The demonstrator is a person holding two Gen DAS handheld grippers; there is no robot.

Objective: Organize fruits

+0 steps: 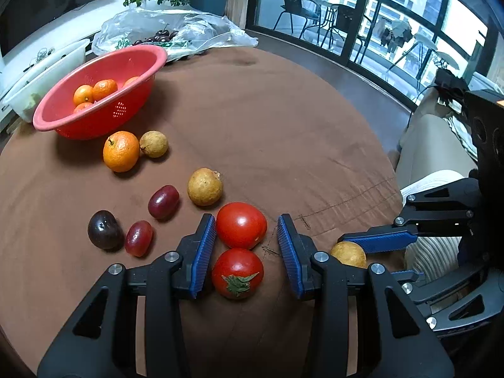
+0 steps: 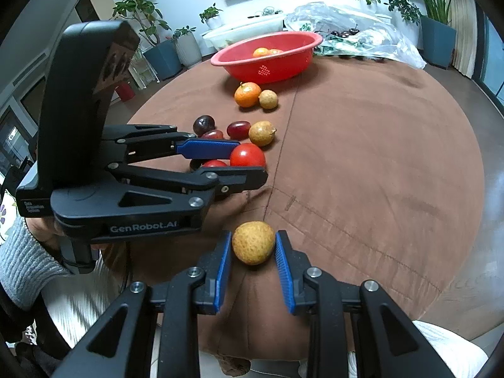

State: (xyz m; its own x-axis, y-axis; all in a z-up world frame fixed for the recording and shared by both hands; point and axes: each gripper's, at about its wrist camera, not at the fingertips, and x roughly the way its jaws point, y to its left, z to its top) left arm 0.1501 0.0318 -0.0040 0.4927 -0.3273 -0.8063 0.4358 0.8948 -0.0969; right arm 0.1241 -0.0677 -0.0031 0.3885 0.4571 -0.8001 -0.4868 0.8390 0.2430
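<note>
**Left jaws straddle two tomatoes, right holds a longan**

Near: left gripper [image 1: 246,245] stands part open. Left pad looks to touch both tomatoes; right pad stands clear, so no pinch. Near tomato [image 1: 237,272], stem toward camera, sits deep between the fingers. Far tomato [image 1: 241,225] sits at 12 o'clock from it, touching it, level with the fingertips. The pair's line runs along the fingers, so closing as placed would likely catch both.

Right gripper [image 2: 253,247] is narrow, pads clamped on a tan longan [image 2: 253,242] just above the brown cloth [image 2: 362,173], at about 3 o'clock of the left gripper.

Mid: another longan [image 1: 205,186] at 11 o'clock of the far tomato, then red grapes.

Far: red colander [image 1: 104,91] at 10–11 o'clock, oranges inside. Left hand is nearer to it.
</note>
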